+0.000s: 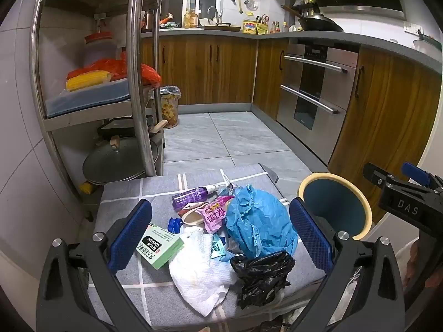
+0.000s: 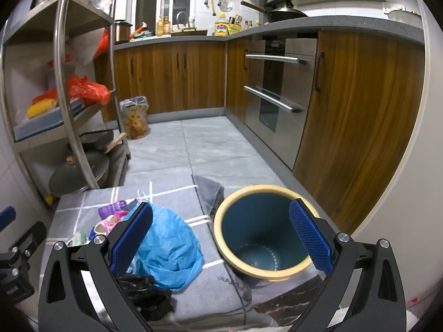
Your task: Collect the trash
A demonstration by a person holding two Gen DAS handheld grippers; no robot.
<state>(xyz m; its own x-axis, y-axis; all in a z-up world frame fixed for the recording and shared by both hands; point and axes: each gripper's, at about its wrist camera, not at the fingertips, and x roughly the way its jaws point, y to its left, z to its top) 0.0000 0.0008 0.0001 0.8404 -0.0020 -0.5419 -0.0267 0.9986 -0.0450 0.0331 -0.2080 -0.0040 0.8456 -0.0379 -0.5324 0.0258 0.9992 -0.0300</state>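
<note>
A pile of trash lies on a grey checked cloth [image 1: 133, 193]: a blue plastic bag [image 1: 257, 221], a black bag [image 1: 263, 279], a white paper towel [image 1: 199, 274], a green box [image 1: 159, 246], a pink wrapper [image 1: 214, 214] and a purple bottle [image 1: 189, 196]. My left gripper [image 1: 221, 238] is open above the pile, holding nothing. A blue bin with a cream rim [image 2: 263, 232] stands to the right of the pile. My right gripper [image 2: 221, 240] is open and empty, between the blue bag [image 2: 169, 246] and the bin.
A steel shelf rack [image 1: 138, 83] with pot lids stands at the left. A lined waste bin [image 1: 169, 105] sits on the tiled floor by the wooden cabinets. An oven [image 1: 310, 88] is at the right. The right gripper's body [image 1: 409, 193] shows at the left view's right edge.
</note>
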